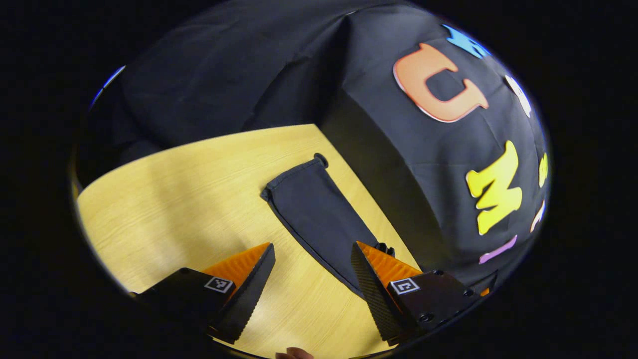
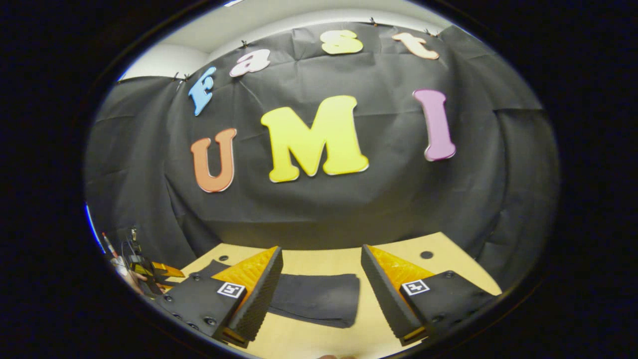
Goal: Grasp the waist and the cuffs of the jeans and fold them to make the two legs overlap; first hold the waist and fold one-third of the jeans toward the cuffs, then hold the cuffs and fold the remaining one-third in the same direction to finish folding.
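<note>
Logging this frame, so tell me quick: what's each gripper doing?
Left gripper: open, empty, above the jeans.
Right gripper: open, empty.

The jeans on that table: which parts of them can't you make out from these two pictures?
- Left gripper view: the near end of the jeans is covered by the left gripper's finger, so waist or cuffs cannot be told.
- Right gripper view: the right gripper's finger covers the jeans' left part.
- Both views: fabric too dark to show seams or pockets.
</note>
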### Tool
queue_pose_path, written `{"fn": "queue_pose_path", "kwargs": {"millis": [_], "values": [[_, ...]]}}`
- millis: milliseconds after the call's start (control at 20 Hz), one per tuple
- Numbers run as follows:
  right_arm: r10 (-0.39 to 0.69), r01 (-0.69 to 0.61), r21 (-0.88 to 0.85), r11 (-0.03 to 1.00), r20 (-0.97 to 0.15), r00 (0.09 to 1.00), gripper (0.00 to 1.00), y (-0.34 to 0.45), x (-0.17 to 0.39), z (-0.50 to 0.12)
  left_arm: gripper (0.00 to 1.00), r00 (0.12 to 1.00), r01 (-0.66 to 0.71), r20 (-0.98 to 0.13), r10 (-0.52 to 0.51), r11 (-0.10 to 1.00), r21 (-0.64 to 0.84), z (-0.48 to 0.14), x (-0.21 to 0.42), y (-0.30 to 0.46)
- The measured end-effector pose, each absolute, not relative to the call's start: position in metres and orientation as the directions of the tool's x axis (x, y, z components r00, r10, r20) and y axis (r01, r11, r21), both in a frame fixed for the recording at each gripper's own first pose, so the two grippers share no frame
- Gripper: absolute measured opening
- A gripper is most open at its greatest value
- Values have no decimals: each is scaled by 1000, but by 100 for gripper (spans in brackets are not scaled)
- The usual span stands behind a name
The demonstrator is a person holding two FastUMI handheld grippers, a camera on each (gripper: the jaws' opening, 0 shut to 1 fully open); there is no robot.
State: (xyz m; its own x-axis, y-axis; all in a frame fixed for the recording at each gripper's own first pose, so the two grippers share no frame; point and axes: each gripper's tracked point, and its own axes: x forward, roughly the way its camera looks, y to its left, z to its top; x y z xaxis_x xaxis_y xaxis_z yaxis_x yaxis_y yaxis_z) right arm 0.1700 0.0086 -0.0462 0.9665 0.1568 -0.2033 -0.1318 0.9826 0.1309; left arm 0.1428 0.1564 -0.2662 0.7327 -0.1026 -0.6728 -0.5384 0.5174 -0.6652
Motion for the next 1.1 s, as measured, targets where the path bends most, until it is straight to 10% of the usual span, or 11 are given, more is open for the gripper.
{"fn": "queue_pose_path", "kwargs": {"millis": [850, 1050, 1100], "values": [[-97, 139, 138, 981, -275, 957, 98, -133, 122, -35, 92, 764, -623, -640, -80, 168, -764, -336, 232, 192], [-106, 145, 105, 984, -316, 943, 98, -143, 111, -43, 18, 817, -573, -569, -91, -34, -819, -350, 239, 187], [-105, 147, 108, 983, -323, 941, 98, -144, 110, -43, 14, 822, -567, -563, -83, -28, -823, -347, 239, 190]]}}
